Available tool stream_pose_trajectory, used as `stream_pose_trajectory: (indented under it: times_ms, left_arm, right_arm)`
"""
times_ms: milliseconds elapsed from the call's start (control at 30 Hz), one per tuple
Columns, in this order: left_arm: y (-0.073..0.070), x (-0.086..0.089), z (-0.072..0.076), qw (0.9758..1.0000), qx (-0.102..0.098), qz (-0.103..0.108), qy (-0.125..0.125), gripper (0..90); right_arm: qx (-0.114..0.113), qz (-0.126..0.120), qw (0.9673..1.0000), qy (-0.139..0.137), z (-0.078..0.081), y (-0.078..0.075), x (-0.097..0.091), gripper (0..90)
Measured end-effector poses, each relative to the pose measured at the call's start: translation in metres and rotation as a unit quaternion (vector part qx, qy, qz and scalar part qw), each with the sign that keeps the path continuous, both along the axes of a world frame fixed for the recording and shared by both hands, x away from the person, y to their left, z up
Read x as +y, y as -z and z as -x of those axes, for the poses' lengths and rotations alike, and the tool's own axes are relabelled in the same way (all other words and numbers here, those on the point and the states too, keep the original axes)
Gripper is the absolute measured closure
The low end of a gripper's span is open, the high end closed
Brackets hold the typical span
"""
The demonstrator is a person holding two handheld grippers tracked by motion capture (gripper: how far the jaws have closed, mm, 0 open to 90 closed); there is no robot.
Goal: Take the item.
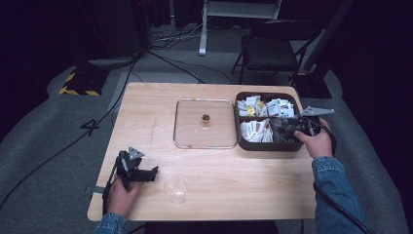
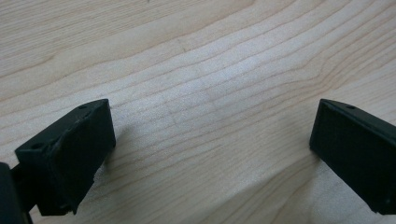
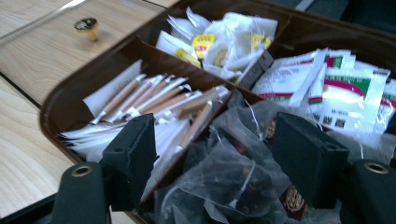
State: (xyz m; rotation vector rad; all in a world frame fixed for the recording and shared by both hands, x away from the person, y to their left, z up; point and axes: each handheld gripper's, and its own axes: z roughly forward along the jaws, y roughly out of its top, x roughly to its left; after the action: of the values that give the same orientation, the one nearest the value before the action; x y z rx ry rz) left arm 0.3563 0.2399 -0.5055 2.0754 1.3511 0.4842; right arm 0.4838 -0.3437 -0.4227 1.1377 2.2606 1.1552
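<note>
My right gripper [image 3: 212, 161], jaws spread, hangs over clear mesh tea bags [image 3: 224, 179] in the dark brown divided box [image 1: 242, 142] at mid right. My left gripper [image 1: 155, 171], also spread, rests lower left on bare wooden bench [image 2: 196, 70], just left of a clear plastic cup [image 1: 176, 188].

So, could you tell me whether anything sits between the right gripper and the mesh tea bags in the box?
Nothing visible does. The right gripper has its jaws open directly over the mesh tea bags in the near compartment of the brown box, whose glass lid lies aside.
</note>
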Motion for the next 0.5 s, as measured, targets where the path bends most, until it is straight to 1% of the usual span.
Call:
stream_pose_trajectory:
  times_ms: [133, 267, 300, 367, 400, 433, 467, 500]
  left_arm:
    - [0.0, 0.0, 0.0, 1.0, 0.0, 0.0, 0.0, 0.5]
    - [0.0, 0.0, 0.0, 1.0, 0.0, 0.0, 0.0, 0.5]
    - [0.0, 0.0, 0.0, 1.0, 0.0, 0.0, 0.0, 0.5]
    - [0.0, 0.0, 0.0, 1.0, 0.0, 0.0, 0.0, 0.5]
    - [0.0, 0.0, 0.0, 1.0, 0.0, 0.0, 0.0, 0.5]
    - [0.0, 0.0, 0.0, 1.0, 0.0, 0.0, 0.0, 0.5]
    - [0.0, 0.0, 0.0, 1.0, 0.0, 0.0, 0.0, 0.5]
    - [0.0, 0.0, 0.0, 1.0, 0.0, 0.0, 0.0, 0.5]
  right_arm:
    - [0.012, 0.003, 0.9999, 0.007, -0.002, 0.012, -0.002, 32.2]
    - [0.017, 0.005, 0.9998, 0.009, -0.002, 0.017, -0.002, 33.4]
    - [0.02, 0.009, 0.9997, 0.01, -0.003, 0.019, -0.002, 33.9]
    - [0.022, 0.013, 0.9996, 0.013, -0.003, 0.021, -0.003, 37.2]
    - [0.024, 0.016, 0.9995, 0.012, -0.003, 0.022, -0.004, 40.1]
    - [0.029, 0.019, 0.9992, 0.019, -0.004, 0.024, -0.005, 43.1]
    - [0.03, 0.02, 0.9991, 0.021, -0.004, 0.025, -0.006, 45.9]
    - [0.03, 0.02, 0.9991, 0.021, -0.004, 0.025, -0.006, 45.9]
